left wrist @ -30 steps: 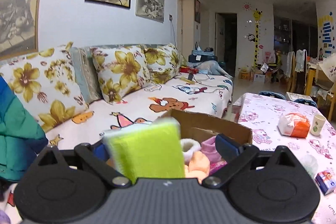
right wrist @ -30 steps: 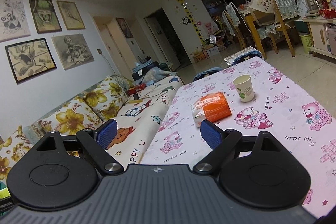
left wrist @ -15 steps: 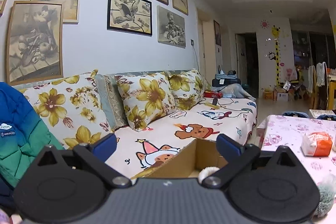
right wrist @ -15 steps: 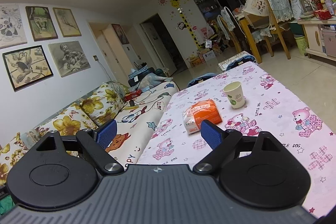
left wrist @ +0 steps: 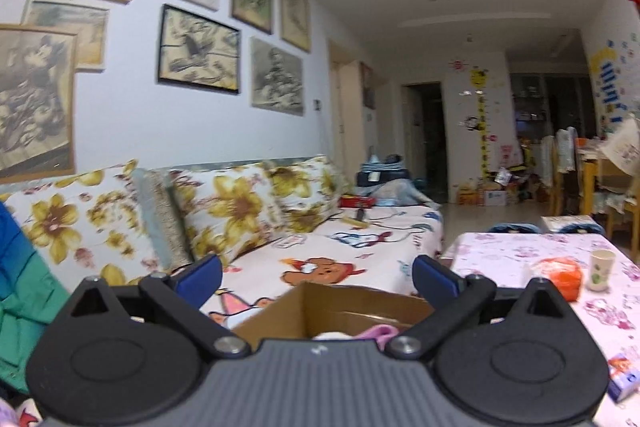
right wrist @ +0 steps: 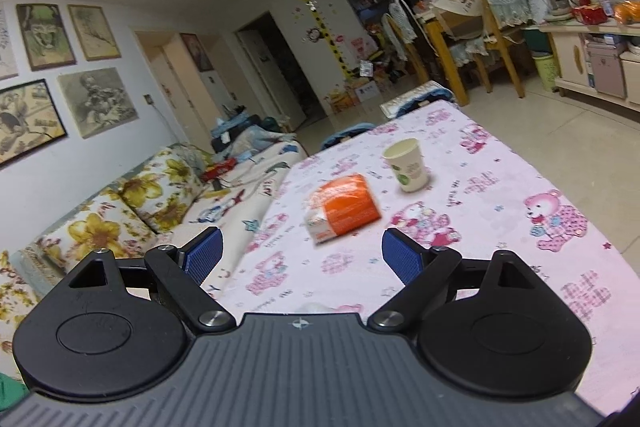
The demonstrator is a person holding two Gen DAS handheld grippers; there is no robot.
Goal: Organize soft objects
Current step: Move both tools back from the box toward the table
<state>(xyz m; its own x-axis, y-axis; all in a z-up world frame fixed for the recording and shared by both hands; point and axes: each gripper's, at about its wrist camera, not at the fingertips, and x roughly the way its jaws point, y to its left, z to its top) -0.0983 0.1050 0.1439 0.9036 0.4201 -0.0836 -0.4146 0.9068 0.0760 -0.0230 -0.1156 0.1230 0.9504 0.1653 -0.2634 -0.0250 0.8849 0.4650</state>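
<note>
Close under my left gripper, spread wide and empty, the cardboard box already holds pink and white soft things, while my right gripper, equally wide and empty, faces the orange tissue pack lying farther out on the table, which I judge still unsorted.

Matt brown corrugated cardboard box, printed cloth tablecloth, smooth paper cup at 1 o'clock of glossy plastic-wrapped orange pack, floral fabric cushions, ribbed blue finger pads
</note>
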